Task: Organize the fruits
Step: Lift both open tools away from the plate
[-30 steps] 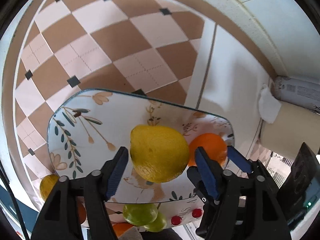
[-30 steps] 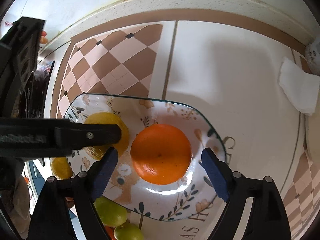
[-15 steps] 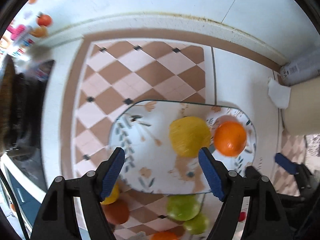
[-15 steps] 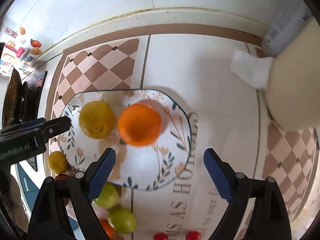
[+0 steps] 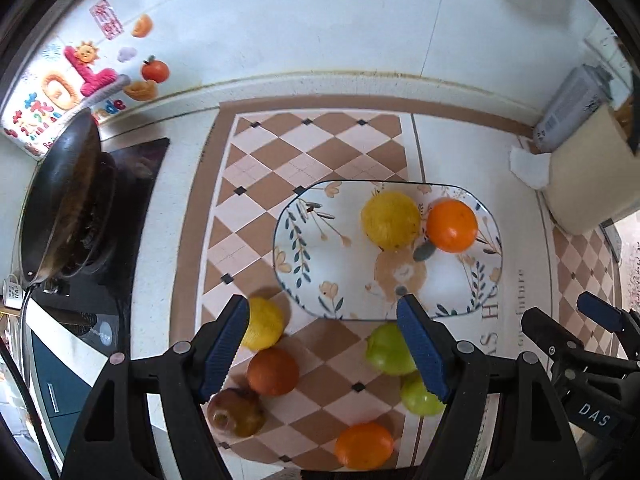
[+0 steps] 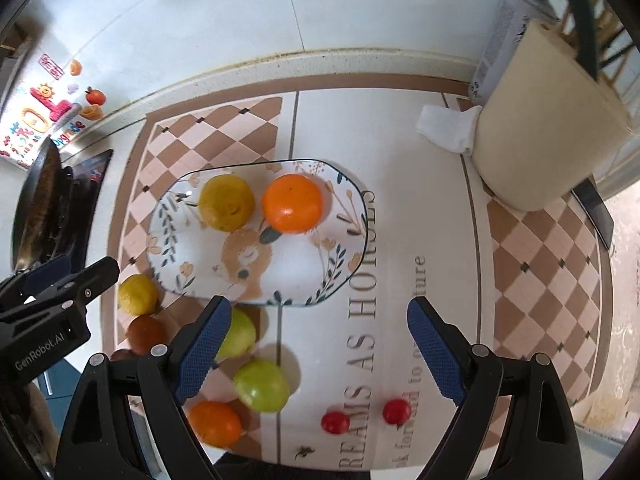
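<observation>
With a lemon (image 5: 390,220) and an orange (image 5: 452,226) on the plate (image 5: 320,280), my left claw (image 5: 322,344) and right claw (image 6: 316,350) hang wide and empty; next, I judge, I grab 1 green apple (image 6: 262,386).

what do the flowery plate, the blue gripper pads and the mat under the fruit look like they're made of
Plate: probably glazed ceramic, possibly glass; glossy white with printed leaves and a thin dark rim.
Right gripper pads: likely rubber; matte blue with a fine grid texture.
Mat: seemingly soft fabric or foam; flat, matte, with printed checks and lettering.
</observation>
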Demonstrator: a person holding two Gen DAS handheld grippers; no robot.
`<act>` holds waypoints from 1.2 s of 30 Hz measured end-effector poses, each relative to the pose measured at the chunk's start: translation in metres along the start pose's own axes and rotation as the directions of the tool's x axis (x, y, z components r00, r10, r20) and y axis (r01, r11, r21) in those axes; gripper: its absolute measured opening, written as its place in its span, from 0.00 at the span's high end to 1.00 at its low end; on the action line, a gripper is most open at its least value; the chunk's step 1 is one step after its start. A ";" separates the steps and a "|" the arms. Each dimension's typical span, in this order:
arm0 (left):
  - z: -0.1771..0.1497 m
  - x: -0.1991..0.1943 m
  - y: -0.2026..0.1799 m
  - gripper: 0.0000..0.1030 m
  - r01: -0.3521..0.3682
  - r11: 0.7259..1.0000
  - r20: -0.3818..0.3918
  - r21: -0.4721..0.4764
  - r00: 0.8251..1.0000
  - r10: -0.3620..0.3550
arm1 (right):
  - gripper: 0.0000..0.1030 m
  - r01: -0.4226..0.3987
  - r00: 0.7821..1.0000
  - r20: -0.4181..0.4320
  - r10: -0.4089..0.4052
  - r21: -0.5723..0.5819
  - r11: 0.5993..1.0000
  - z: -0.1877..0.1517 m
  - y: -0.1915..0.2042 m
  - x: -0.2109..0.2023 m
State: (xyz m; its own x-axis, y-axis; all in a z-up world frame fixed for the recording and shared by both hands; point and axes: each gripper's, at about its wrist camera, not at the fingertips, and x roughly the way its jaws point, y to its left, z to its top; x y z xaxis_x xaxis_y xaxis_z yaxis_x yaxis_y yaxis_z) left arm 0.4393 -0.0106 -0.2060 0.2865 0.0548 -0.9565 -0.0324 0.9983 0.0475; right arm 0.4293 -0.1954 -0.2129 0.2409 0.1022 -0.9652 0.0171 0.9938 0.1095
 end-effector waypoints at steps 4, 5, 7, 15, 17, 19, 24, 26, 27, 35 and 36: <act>-0.017 -0.025 0.007 0.27 0.002 1.000 0.042 -0.001 0.999 -0.002 | 0.11 -0.011 1.000 0.026 0.011 -0.014 1.000 -0.018 0.008 -0.026; -0.022 -0.033 0.009 0.27 0.001 1.000 0.054 -0.001 0.999 -0.001 | 0.11 -0.014 0.999 0.035 0.014 -0.018 1.000 -0.023 0.010 -0.033; -0.032 -0.045 0.013 0.27 -0.005 1.000 0.072 -0.001 0.997 0.005 | 0.11 -0.012 0.998 0.056 0.014 -0.028 1.000 -0.033 0.015 -0.049; -0.064 -0.082 0.027 0.27 0.002 1.000 0.111 -0.011 0.994 -0.001 | 0.11 -0.023 0.992 0.124 0.029 -0.045 0.999 -0.065 0.026 -0.100; -0.072 -0.089 0.029 0.27 0.006 1.000 0.118 -0.012 0.993 -0.004 | 0.11 -0.035 0.990 0.134 0.041 -0.046 0.998 -0.072 0.028 -0.109; -0.078 -0.094 0.030 0.27 0.005 1.000 0.129 -0.013 0.992 -0.003 | 0.11 -0.042 0.988 0.146 0.048 -0.044 0.998 -0.078 0.028 -0.117; -0.093 -0.097 0.030 0.27 0.020 0.999 0.126 -0.032 0.992 -0.015 | 0.11 -0.075 0.987 0.139 0.078 -0.024 0.997 -0.086 0.026 -0.121; -0.095 -0.095 0.029 0.27 0.016 0.999 0.125 -0.034 0.992 -0.012 | 0.11 -0.091 0.987 0.132 0.092 -0.011 0.996 -0.089 0.022 -0.117; -0.095 -0.092 0.029 0.18 0.006 0.999 0.125 -0.033 0.992 -0.002 | 0.11 -0.097 0.987 0.127 0.097 -0.006 0.995 -0.089 0.020 -0.114; -0.108 -0.035 0.021 0.02 -0.038 0.999 0.006 0.010 0.999 0.038 | 0.11 -0.179 0.984 0.006 0.179 0.076 0.981 -0.096 -0.007 -0.049; -0.113 -0.022 0.017 0.02 -0.017 1.000 -0.040 0.022 0.999 0.018 | 0.11 -0.184 0.982 -0.011 0.186 0.086 0.979 -0.098 -0.010 -0.040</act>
State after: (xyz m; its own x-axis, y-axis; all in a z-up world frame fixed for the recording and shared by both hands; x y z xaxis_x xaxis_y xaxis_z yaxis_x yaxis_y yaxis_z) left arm 0.3243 0.0032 -0.2169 0.2476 0.0719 -0.9662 -0.0167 0.9974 0.0699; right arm 0.3249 -0.2057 -0.1990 0.2288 0.2858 -0.9306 0.0562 0.9505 0.3057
